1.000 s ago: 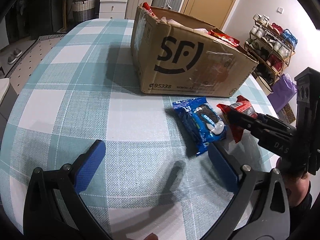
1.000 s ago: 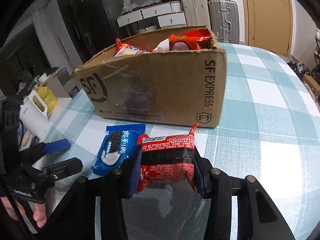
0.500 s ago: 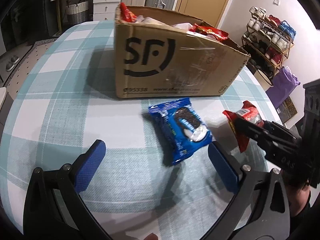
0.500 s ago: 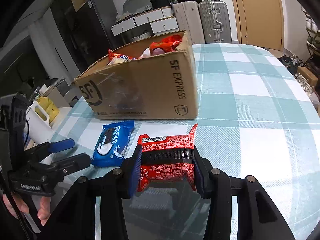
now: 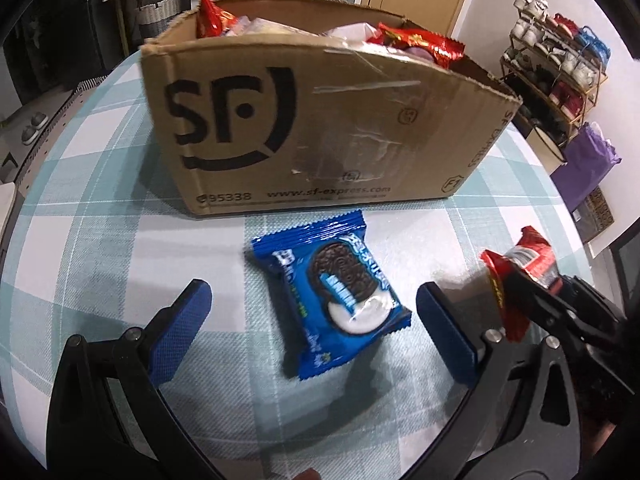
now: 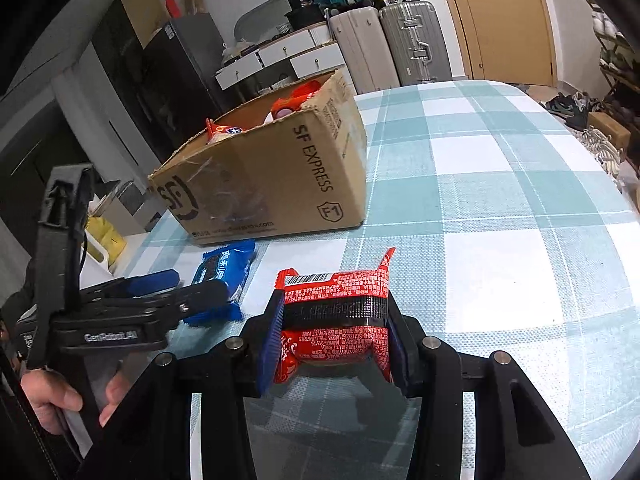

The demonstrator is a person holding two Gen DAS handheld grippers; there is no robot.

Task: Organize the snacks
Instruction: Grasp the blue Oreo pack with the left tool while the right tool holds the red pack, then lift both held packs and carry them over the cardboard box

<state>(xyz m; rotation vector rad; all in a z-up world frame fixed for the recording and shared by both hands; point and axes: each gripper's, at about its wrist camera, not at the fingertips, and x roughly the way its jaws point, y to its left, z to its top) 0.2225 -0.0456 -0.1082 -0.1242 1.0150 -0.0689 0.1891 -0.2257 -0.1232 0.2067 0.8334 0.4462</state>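
A blue Oreo packet point(image 5: 332, 296) lies flat on the checked tablecloth in front of the brown SF cardboard box point(image 5: 320, 120), which holds several snack packets. My left gripper point(image 5: 316, 320) is open, its blue pads on either side of the Oreo packet, not touching it. My right gripper point(image 6: 334, 328) is shut on a red snack packet point(image 6: 336, 320) and holds it above the table, right of the Oreo packet point(image 6: 224, 272). The red packet also shows in the left wrist view point(image 5: 520, 276).
The round table's edge point(image 5: 568, 216) curves close on the right. A shoe rack point(image 5: 560, 68) and a purple bag point(image 5: 588, 164) stand beyond it. Suitcases point(image 6: 392, 48) and white drawers point(image 6: 280, 60) stand behind the box. The box point(image 6: 280, 184) sits at the table's left.
My left gripper has moved forward and right, so the Oreo packet now lies between its open pads. My right gripper has drawn back from the box with the red packet.
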